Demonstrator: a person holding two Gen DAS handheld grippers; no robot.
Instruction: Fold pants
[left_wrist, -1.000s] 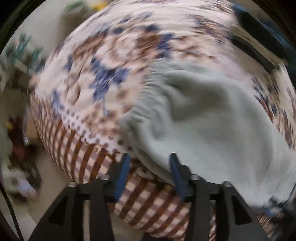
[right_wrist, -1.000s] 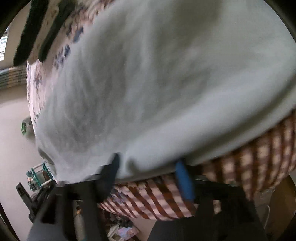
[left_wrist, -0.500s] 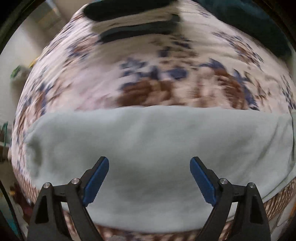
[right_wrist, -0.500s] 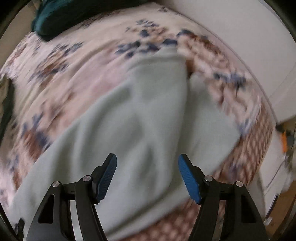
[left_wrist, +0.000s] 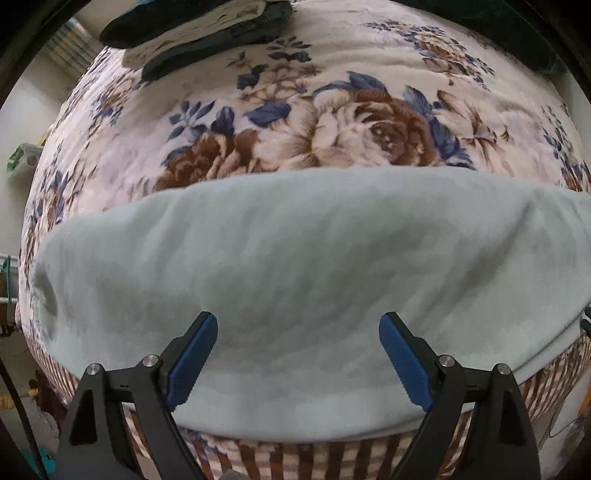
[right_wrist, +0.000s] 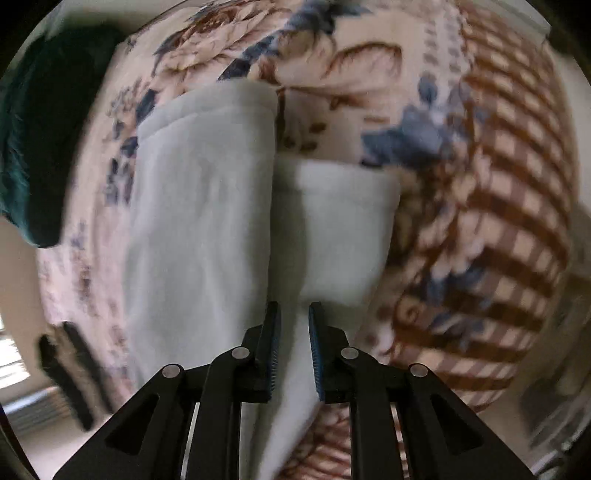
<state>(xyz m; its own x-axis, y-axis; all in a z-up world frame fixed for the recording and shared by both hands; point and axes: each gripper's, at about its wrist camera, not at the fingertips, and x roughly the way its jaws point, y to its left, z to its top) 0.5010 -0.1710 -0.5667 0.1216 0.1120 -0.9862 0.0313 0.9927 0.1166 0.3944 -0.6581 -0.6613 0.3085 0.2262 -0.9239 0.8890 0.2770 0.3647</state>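
Left gripper (left_wrist: 298, 365) spread wide, pale pants (left_wrist: 295, 280) below, spanning 9 to 3 o'clock. Right gripper (right_wrist: 294, 347) closing, jaws nearly together with a narrow gap; pants (right_wrist: 207, 221) legs run toward 12 o'clock.

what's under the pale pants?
The pale pants lie on a floral blanket, whose striped border shows below the near edge. Whatever lies directly beneath the fabric is covered, so I cannot tell whether anything else is there.

A big bed (left_wrist: 369, 55) with a flowery blanket (left_wrist: 332, 122) sits past the fingertips. A dark folded cloth (left_wrist: 192, 26) lies at its far side. Pale floor (right_wrist: 44, 443) shows beside it.
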